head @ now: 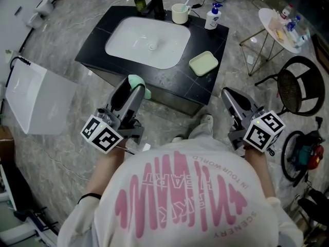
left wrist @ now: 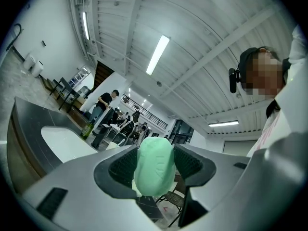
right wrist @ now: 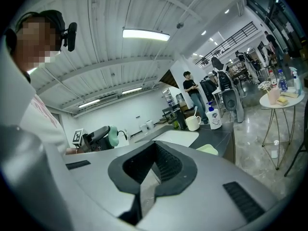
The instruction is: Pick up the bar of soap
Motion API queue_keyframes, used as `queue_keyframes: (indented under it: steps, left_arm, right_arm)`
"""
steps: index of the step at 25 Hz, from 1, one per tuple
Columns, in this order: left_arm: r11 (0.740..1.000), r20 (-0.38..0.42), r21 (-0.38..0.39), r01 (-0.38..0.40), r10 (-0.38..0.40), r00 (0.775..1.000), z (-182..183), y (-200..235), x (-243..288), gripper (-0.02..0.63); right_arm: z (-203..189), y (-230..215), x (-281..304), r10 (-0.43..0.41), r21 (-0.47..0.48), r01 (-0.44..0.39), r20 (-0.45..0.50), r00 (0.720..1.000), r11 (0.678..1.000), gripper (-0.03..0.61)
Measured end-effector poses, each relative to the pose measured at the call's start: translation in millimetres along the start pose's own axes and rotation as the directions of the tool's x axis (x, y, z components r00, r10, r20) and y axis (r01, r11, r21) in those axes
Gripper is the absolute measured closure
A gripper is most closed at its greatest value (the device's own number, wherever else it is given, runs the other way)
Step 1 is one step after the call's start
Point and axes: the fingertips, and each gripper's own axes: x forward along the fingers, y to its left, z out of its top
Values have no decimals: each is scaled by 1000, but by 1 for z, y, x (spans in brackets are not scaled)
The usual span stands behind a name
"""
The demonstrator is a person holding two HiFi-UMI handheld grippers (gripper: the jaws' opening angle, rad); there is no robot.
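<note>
The bar of soap (head: 139, 83) is pale green and oval. My left gripper (head: 136, 89) is shut on it and holds it in the air in front of the black counter (head: 205, 89). In the left gripper view the soap (left wrist: 154, 165) stands on edge between the two ribbed pads, gripped on its broad faces. My right gripper (head: 230, 98) hangs to the right of the counter's corner with its jaws together and nothing between them; the right gripper view (right wrist: 150, 177) shows the same. That view also catches the soap (right wrist: 112, 135) at the left.
A light green soap dish (head: 203, 63) lies on the counter right of the white basin (head: 149, 40). A faucet (head: 155, 3), green bottle (head: 139, 1), cup (head: 180, 13) and pump bottle (head: 212, 17) line the back. A round side table (head: 280, 27) and dark chair (head: 298, 86) stand right.
</note>
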Motion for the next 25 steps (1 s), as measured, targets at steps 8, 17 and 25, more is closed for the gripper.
queue_keyframes:
  steps: [8,17,25]
  left_arm:
    - [1000,3,-3,-6,6,1000,0,4,0,365]
    - [1000,0,0,2,-2,1000,2,7,5,365]
    - [1000,0,-6,7,-7,1000,1,16,13,365]
  right_arm:
    - [0,-1,10,-13,-53,12,-27,1000,999,572]
    - [0,-4,17,-31,-62,29,-30,999,998,572]
    - [0,-12,23,-40,-74,36,-45,998,997,572]
